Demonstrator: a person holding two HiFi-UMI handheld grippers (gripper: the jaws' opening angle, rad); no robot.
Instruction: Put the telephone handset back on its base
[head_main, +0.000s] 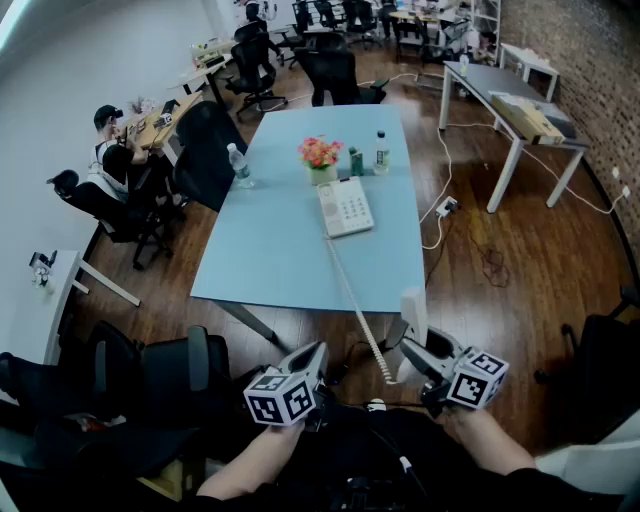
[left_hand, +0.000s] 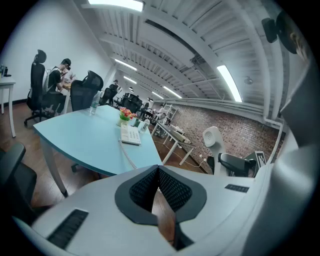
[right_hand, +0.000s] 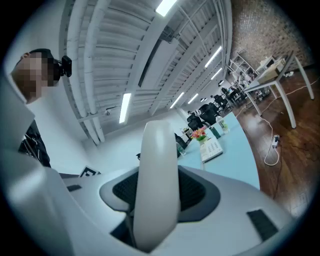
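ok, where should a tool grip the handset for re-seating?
Best at the straight middle of the handset, coming from its smooth back, pads on both side edges, as the right tool has it. Bulged ends and ear face are free for the base.

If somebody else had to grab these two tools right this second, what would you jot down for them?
Right gripper: clamped on the white plastic telephone handset, off the table.
Left gripper: jaws together, empty.
White push-button telephone base sits on the light blue table; its coiled cord runs off the table's near edge toward the handset.
Done: handset gripped. Left: carry it and set it on the base.
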